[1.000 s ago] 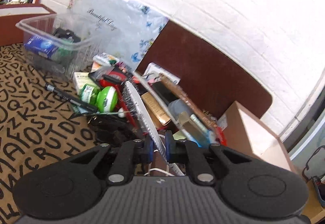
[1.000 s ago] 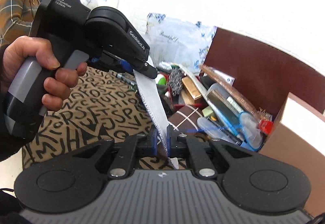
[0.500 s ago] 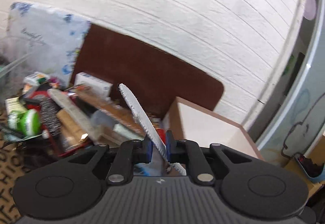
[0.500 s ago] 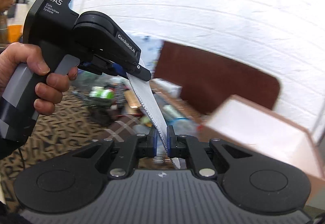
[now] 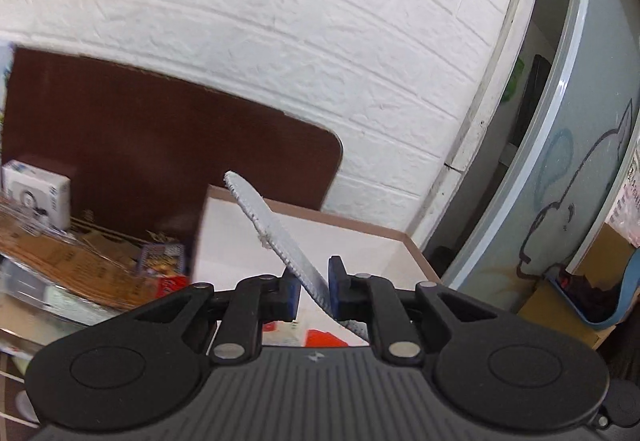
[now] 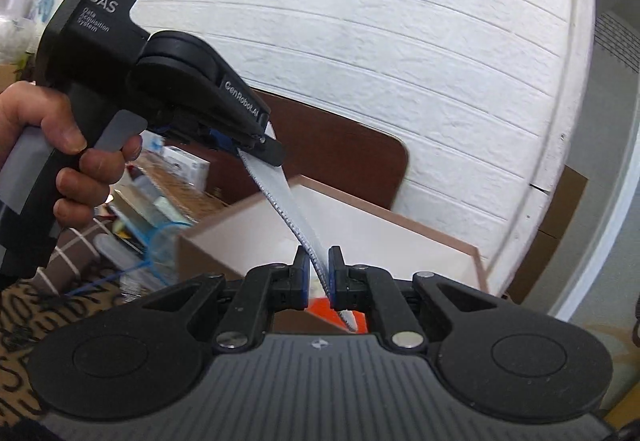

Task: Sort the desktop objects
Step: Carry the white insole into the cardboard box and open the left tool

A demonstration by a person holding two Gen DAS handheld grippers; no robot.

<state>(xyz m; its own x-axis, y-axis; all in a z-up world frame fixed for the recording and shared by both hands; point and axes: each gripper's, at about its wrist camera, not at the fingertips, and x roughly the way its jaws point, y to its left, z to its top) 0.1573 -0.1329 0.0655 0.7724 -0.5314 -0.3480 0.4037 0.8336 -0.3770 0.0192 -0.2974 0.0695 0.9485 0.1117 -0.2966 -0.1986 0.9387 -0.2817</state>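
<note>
A grey-white shoe insole with a stitched edge (image 6: pixel 294 215) is held between both grippers above an open cardboard box (image 6: pixel 404 237). My right gripper (image 6: pixel 319 275) is shut on one end of the insole. My left gripper (image 5: pixel 314 283) is shut on the other end of the insole (image 5: pixel 276 237); from the right wrist view the left gripper (image 6: pixel 256 149) is up and to the left, in a hand. The box (image 5: pixel 360 241) has a white inside and orange items at its bottom.
A pile of desktop items (image 5: pixel 80 253) lies left of the box, in front of a brown board (image 5: pixel 160 145) leaning on the white brick wall. A letter-patterned mat (image 6: pixel 24 317) covers the table at the left. A grey panel (image 5: pixel 560 181) stands on the right.
Both grippers have carried the insole rightward from over the pile of items to above the cardboard box. The grip on the insole is unchanged.
</note>
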